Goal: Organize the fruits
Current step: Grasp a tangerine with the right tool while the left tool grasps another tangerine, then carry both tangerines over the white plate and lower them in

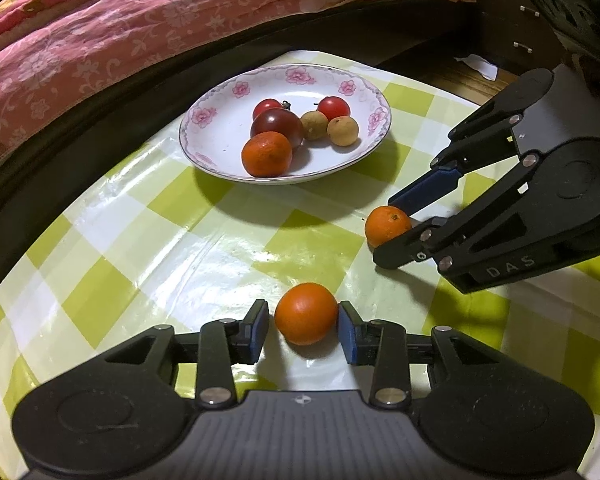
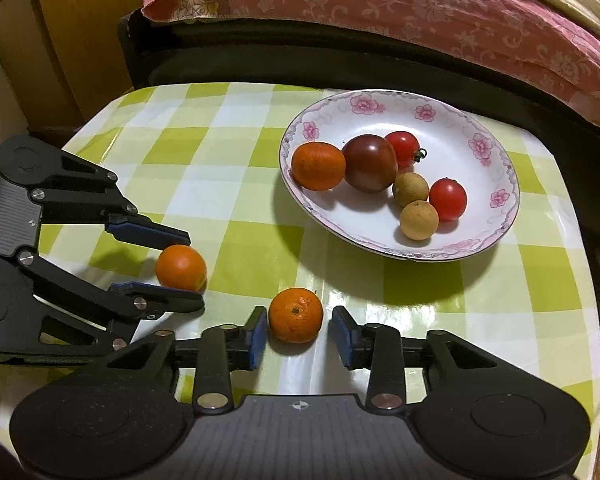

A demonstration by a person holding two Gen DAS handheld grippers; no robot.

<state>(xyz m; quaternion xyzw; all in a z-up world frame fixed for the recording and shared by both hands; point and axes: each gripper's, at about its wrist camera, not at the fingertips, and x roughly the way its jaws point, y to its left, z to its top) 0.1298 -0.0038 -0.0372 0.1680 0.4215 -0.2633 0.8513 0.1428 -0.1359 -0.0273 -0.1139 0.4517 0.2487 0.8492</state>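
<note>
Two loose mandarins lie on the green-checked tablecloth. The smooth mandarin [image 1: 306, 314] [image 2: 181, 267] sits between the blue pads of my left gripper [image 1: 303, 330] [image 2: 195, 270], which is open with a small gap on each side. The stem-marked mandarin [image 2: 296, 315] [image 1: 388, 226] lies between the fingers of my right gripper [image 2: 299, 334] [image 1: 384, 232], open too, its left pad close to the peel. Beyond them a flowered white plate [image 1: 220, 128] [image 2: 460, 128] holds another mandarin [image 1: 266, 154], a dark tomato [image 1: 277, 126], two cherry tomatoes and two brown longans.
A dark bed frame with a pink floral quilt [image 1: 100, 40] [image 2: 420, 8] runs close behind the table's far edge. A dark cabinet [image 1: 512, 20] stands at the right, a wooden cabinet [image 2: 60, 40] at the left. The cloth between plate and grippers is bare.
</note>
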